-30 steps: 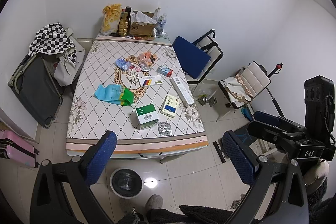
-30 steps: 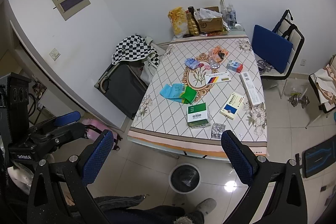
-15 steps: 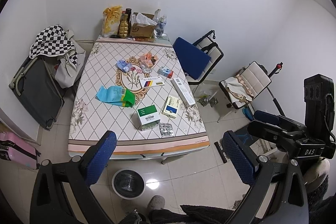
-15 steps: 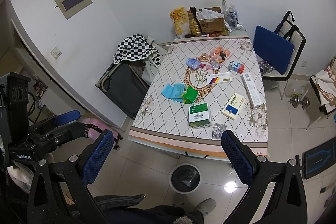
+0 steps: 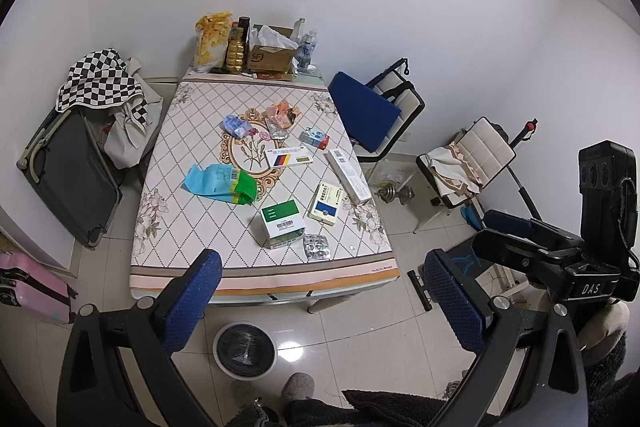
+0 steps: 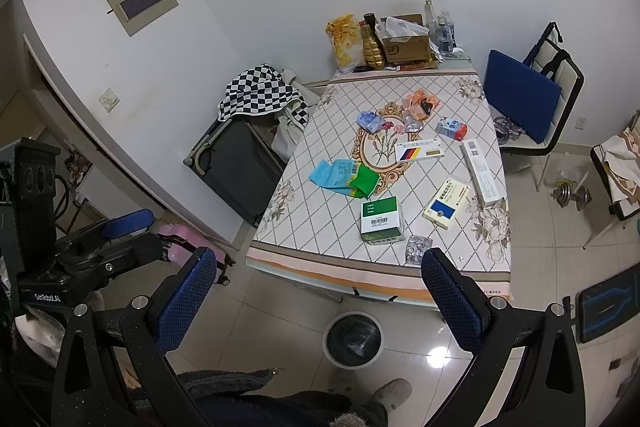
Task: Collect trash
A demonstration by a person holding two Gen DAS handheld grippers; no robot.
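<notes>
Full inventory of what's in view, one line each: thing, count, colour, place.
table: 1, floral quilted cloth, centre
green box: 1, green-white, near edge
blister pack: 1, silver, beside green box
blue-cream box: 1, right side
long white box: 1, right edge
striped box: 1, white, mid-table
teal-green pouch: 1, left of centre
wrappers: several, orange, blue, far half
trash bin: 1, white, black liner, floor, near end
chairs: 2, right of table
left gripper: blue pads, open, empty
right gripper: blue pads, open, empty
</notes>
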